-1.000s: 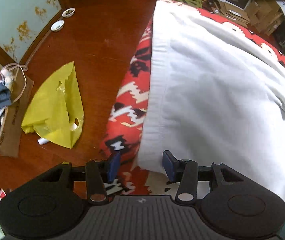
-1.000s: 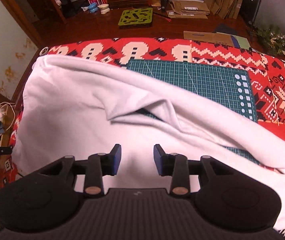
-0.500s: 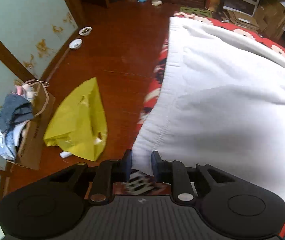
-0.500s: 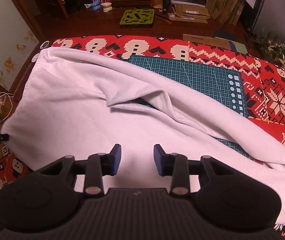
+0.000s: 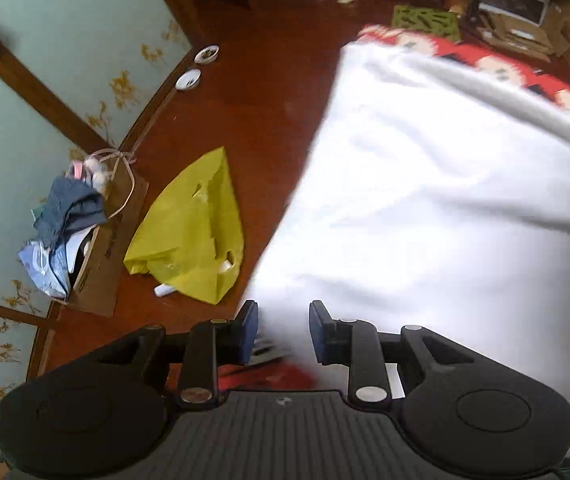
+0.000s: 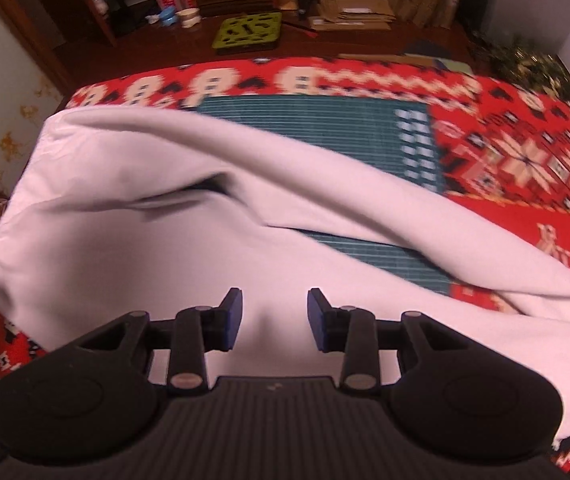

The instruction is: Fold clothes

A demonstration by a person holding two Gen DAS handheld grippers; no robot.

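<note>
White garment (image 6: 165,264) lies spread on table w/ red patterned cloth (image 6: 525,184), ahead of both grippers. Left gripper (image 5: 283,330) wide at garment's corner; right gripper (image 6: 274,320) wide, empty. Likely mid-fold; next needs corner grip.

The left gripper (image 5: 283,330) points forward and down, its two blue-padded fingers (image 5: 248,332) standing parted with a clear gap between them, nothing clamped. The right gripper (image 6: 274,319) is posed the same way, its fingers (image 6: 232,318) spread somewhat wider apart and holding nothing. Both black finger linkages reach out symmetrically from the ribbed housing at the bottom of each wrist view.
</note>
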